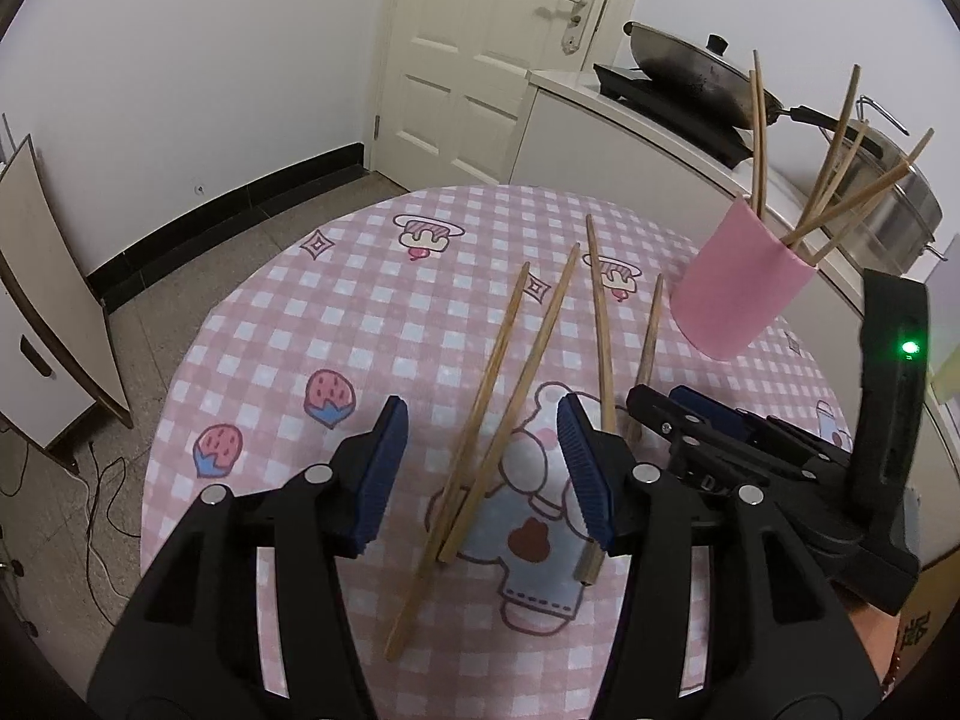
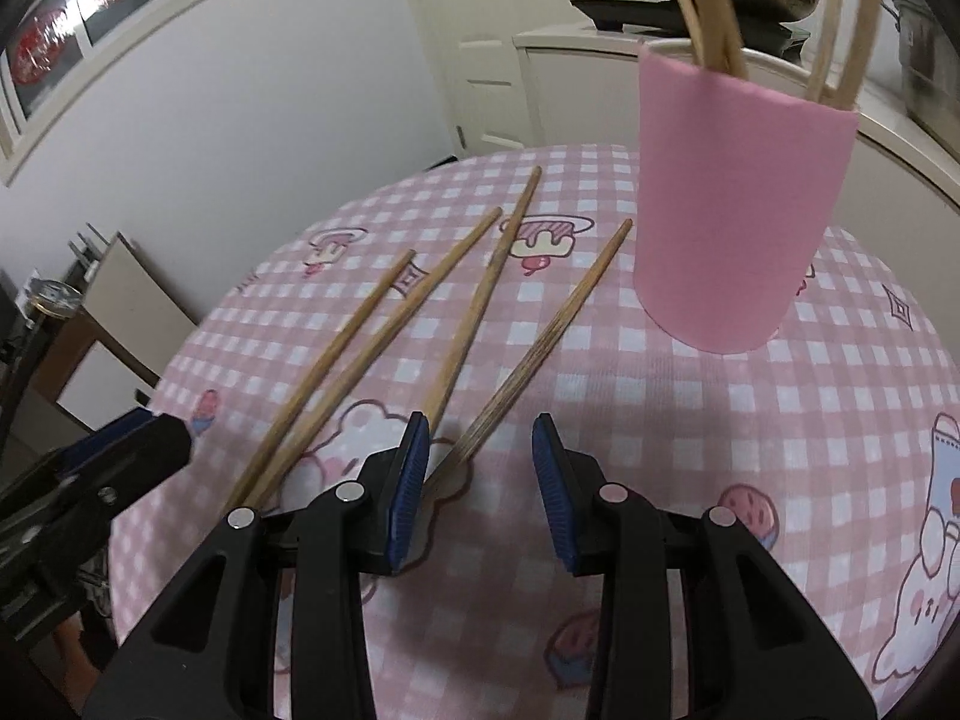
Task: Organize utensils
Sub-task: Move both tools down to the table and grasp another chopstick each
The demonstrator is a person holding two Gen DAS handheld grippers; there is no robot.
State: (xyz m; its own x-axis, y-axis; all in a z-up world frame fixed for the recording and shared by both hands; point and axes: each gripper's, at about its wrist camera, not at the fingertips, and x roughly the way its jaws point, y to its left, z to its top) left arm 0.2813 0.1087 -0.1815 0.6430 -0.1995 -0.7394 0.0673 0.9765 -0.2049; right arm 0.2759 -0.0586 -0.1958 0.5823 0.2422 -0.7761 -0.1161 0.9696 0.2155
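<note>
Several wooden chopsticks lie loose on the pink checked tablecloth (image 1: 360, 312). My left gripper (image 1: 480, 468) is open and hovers over a crossed pair (image 1: 510, 396). Two more chopsticks (image 1: 600, 330) lie to its right. A pink cup (image 1: 741, 285) with several chopsticks in it stands at the right rear; it also shows in the right wrist view (image 2: 738, 204). My right gripper (image 2: 480, 480) is open and empty, low over the near end of the rightmost chopstick (image 2: 540, 342). The right gripper also shows in the left wrist view (image 1: 690, 414).
A white counter (image 1: 630, 120) behind the table carries a wok on a cooktop (image 1: 684, 72) and a steel pot (image 1: 900, 204). A door (image 1: 480, 48) is at the back. A folded board (image 1: 54, 294) and cables stand on the floor at left.
</note>
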